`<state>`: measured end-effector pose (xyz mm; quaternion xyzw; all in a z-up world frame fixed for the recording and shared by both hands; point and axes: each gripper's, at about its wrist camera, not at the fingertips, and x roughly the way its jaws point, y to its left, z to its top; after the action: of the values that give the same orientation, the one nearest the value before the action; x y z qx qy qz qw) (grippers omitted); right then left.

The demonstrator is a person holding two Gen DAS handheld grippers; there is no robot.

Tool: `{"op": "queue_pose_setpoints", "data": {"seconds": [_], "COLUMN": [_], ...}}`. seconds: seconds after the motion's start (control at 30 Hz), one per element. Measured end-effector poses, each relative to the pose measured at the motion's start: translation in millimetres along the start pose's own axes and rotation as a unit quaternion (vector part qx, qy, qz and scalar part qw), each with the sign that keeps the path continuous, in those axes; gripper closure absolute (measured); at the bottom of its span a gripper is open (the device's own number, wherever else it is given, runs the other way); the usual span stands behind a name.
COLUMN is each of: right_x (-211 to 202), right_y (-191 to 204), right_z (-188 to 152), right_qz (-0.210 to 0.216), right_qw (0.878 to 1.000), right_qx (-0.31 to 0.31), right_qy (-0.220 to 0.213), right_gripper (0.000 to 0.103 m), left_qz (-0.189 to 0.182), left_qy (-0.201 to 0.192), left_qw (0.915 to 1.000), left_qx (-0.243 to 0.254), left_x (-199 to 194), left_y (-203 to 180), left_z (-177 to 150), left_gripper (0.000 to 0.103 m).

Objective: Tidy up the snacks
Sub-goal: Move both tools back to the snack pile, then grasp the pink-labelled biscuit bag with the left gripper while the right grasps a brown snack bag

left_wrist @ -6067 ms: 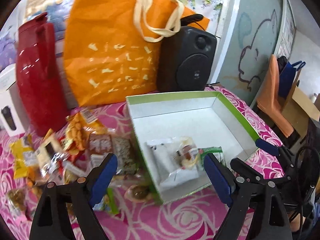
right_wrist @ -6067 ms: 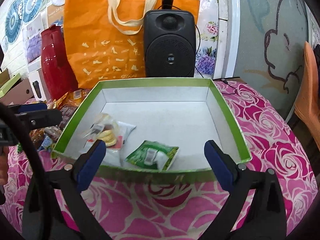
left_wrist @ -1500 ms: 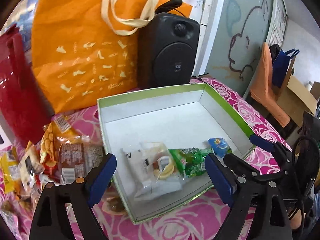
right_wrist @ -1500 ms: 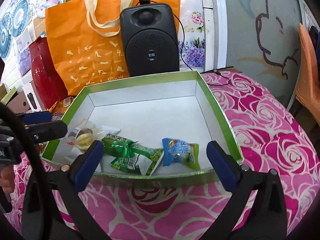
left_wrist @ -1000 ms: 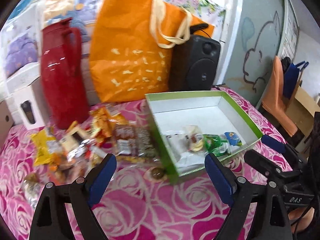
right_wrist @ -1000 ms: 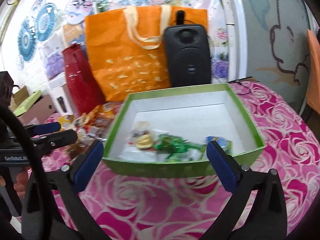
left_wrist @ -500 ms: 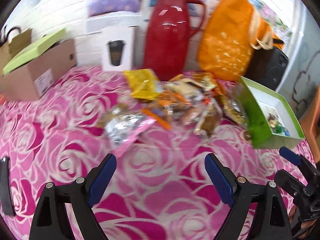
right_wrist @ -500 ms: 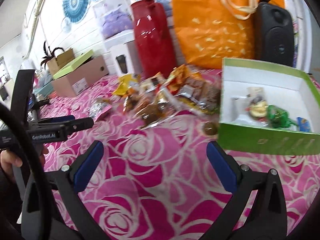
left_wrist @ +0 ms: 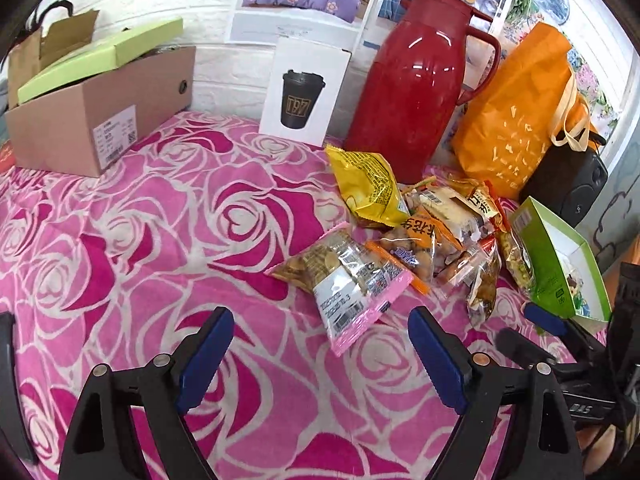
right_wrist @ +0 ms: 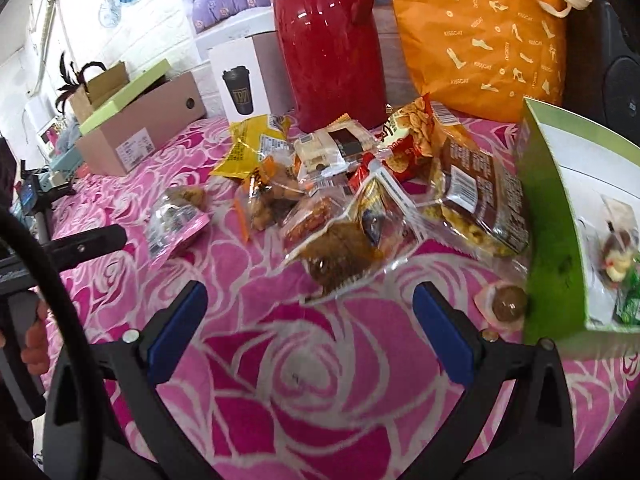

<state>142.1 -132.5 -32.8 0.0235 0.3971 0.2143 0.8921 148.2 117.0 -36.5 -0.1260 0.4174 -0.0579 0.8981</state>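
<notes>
Only right wrist shows brown ball snack (right_wrist: pixel 509 301); touching green box (right_wrist: pixel 552 240).

The left wrist camera looks forward and down over the rose-patterned tablecloth (left_wrist: pixel 132 236) from farther back, the snack pile (left_wrist: pixel 420 236) ahead to its right; the right wrist camera sits lower and much nearer the pile (right_wrist: pixel 352 200); both share the red jug (left_wrist: pixel 416 88), orange bag (right_wrist: pixel 484 36) and green box (right_wrist: pixel 556 232).
</notes>
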Motion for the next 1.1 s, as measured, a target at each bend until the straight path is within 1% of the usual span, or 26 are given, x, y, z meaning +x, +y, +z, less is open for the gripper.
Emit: {"op": "queue_pose_setpoints", "data": {"seconds": [0.03,0.1,0.13,0.2,0.23,0.27,0.3,0.33,0.4,0.43,0.5,0.57,0.6,0.67,0.73,0.8,0.9,0.93,0.97,1.03,1.1], "right_x": [6.8,20.0,25.1,36.6,40.3,39.6,37.7,35.4,27.8,23.3,12.1,2.7,-1.9,-8.6,-15.1,-18.0,-18.1,-16.2,-15.0,-11.3,-7.4], "right_y": [0.5,-0.5,-2.5,-8.3,-11.0,-12.6,-12.2,-12.2,-14.0,-14.4,-17.4,-20.2,-21.6,-25.3,-28.5,-29.8,-28.9,-27.7,-27.5,-26.3,-23.0], "right_z": [2.3,6.0,7.5,10.0,10.3,10.4,11.1,10.8,7.2,4.6,-4.1,-13.4,-18.5,-24.2,-28.8,-30.0,-28.3,-26.6,-26.2,-24.8,-21.8], "right_qz": [-0.010,-0.027,-0.030,-0.035,-0.034,-0.038,-0.041,-0.041,-0.027,-0.023,-0.012,-0.003,0.001,0.009,0.014,0.019,0.021,0.021,0.021,0.015,0.015], "right_qw": [1.000,1.000,0.999,0.999,0.998,0.998,0.998,0.999,0.999,0.999,0.999,0.999,0.999,0.998,0.998,0.998,0.997,0.997,0.997,0.997,0.997], "right_qx": [-0.001,0.004,0.009,0.027,0.032,0.032,0.025,0.019,0.011,0.009,0.010,0.016,0.019,0.031,0.040,0.048,0.059,0.061,0.063,0.064,0.061], "right_qy": [0.002,0.010,0.014,0.024,0.029,0.027,0.027,0.029,0.035,0.038,0.042,0.048,0.049,0.048,0.046,0.047,0.046,0.046,0.047,0.050,0.050], "right_gripper": [0.002,0.009,0.014,0.026,0.036,0.043,0.046,0.050,0.055,0.063,0.064,0.065,0.067,0.069,0.069,0.068,0.065,0.062,0.055,0.050,0.048], "left_qz": [-0.008,-0.021,-0.027,-0.022,-0.016,-0.012,-0.008,-0.011,-0.011,-0.008,-0.004,-0.017,-0.018,-0.017,-0.024,-0.039,-0.061,-0.066,-0.069,-0.060,-0.050], "left_qy": [0.006,0.013,0.012,0.013,0.016,0.019,0.026,0.033,0.046,0.048,0.050,0.055,0.056,0.050,0.056,0.065,0.076,0.080,0.086,0.090,0.088], "left_qw": [0.9999,0.9996,0.9994,0.9994,0.9995,0.9995,0.9994,0.9991,0.9984,0.9983,0.9983,0.9976,0.9974,0.9979,0.9978,0.9969,0.9951,0.9943,0.9934,0.9935,0.9939], "left_qx": [-0.004,-0.016,-0.021,-0.022,-0.021,-0.020,-0.021,-0.025,-0.032,-0.032,-0.029,-0.038,-0.041,-0.036,-0.026,-0.018,0.014,0.021,0.029,0.037,0.045], "left_x": [3.9,9.3,11.7,18.2,23.0,26.5,33.9,39.7,51.0,55.2,60.6,66.1,66.9,65.1,60.7,55.7,41.2,38.6,36.6,34.4,33.7], "left_y": [-0.3,-1.3,-2.6,-6.6,-8.2,-8.3,-8.9,-9.1,-8.0,-8.1,-7.1,-4.3,-3.4,-3.7,-6.3,-9.6,-20.7,-23.9,-27.3,-31.8,-33.8], "left_z": [3.0,8.6,12.0,17.9,20.2,21.7,24.0,25.3,27.1,27.3,26.7,25.4,25.1,24.0,23.1,20.5,5.8,1.6,-3.4,-10.8,-14.2], "left_gripper": [0.014,0.014,0.014,0.014,0.014,0.015,0.018,0.023,0.025,0.026,0.029,0.039,0.040,0.049,0.054,0.054,0.054,0.053,0.052,0.051,0.050]}}
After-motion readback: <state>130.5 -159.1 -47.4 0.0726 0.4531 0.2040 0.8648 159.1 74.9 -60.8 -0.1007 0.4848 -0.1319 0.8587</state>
